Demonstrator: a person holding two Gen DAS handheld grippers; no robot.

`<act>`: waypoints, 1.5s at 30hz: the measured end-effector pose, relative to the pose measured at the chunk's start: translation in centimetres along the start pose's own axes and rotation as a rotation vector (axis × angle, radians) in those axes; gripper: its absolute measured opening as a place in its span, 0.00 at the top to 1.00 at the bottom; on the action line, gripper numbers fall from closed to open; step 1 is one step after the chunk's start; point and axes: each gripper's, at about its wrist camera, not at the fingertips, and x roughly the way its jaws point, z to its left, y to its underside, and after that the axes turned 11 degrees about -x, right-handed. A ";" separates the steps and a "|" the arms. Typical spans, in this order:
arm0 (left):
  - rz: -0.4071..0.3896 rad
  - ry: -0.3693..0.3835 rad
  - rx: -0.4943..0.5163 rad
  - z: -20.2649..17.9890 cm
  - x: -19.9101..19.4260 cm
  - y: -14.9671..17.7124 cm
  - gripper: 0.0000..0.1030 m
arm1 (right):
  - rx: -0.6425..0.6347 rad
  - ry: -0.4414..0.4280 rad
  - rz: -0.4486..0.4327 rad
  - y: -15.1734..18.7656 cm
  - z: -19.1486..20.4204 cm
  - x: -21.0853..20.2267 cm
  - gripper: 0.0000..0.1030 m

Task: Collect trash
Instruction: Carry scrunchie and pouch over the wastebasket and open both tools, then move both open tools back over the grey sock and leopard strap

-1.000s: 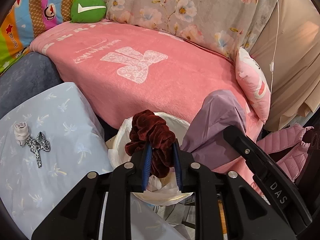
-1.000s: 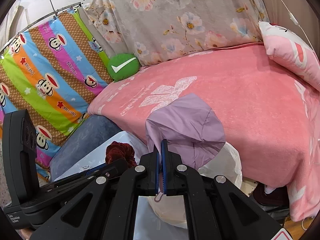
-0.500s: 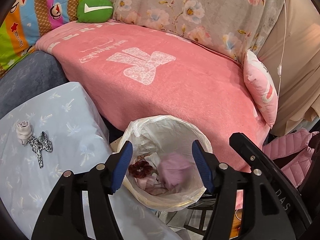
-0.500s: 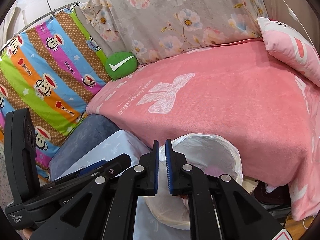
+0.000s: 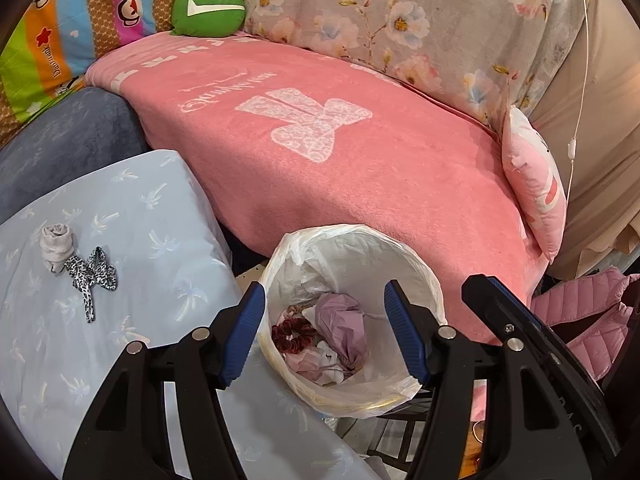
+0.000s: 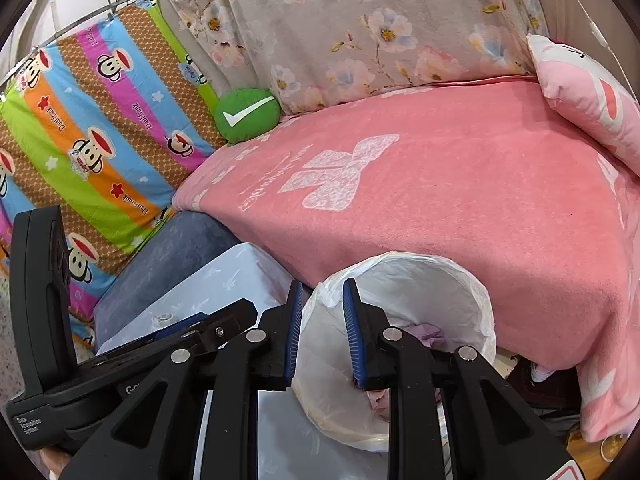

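Bin (image 5: pixel 430 284): directly ahead of my left gripper (image 5: pixel 324 330), between its spread fingers; behind it, the blanket (image 5: pixel 360 184).
Inside bin: scrunchie (image 5: pixel 292 334) left, crumpled bag (image 5: pixel 344 328) just beside it on the right.
Table cover (image 5: pixel 132 240): left of the bin.
On cover: rolled cloth (image 5: pixel 56 242) touching the patterned tie (image 5: pixel 92 276), well left of the bin.
Round cushion (image 5: pixel 208 10): far back left on the blanket.
Pillow (image 5: pixel 536 184): blanket's right end.
My right gripper (image 6: pixel 318 330): over the bin's near-left rim.

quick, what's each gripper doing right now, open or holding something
Left gripper: open wide, empty, above the trash bin.
Right gripper: open a little, empty.
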 end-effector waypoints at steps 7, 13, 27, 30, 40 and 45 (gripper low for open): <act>-0.010 -0.014 -0.028 1.5 -0.5 0.0 0.42 | -0.027 -0.012 0.017 0.3 1.4 0.5 0.79; -0.019 -0.038 -0.069 3.7 -1.0 0.1 0.42 | -0.052 -0.025 0.039 0.9 2.8 1.2 0.79; -0.037 -0.130 -0.154 10.4 -2.3 0.7 0.42 | -0.133 -0.072 0.113 2.7 7.9 3.6 0.79; -0.041 -0.143 -0.172 11.7 -2.6 0.7 0.42 | -0.152 -0.080 0.128 3.2 9.0 4.2 0.74; -0.045 -0.185 -0.234 16.6 -3.3 0.9 0.42 | -0.225 -0.106 0.178 4.6 12.9 6.3 0.67; -0.041 -0.219 -0.263 19.3 -3.6 1.0 0.41 | -0.257 -0.123 0.213 5.4 14.9 7.9 0.64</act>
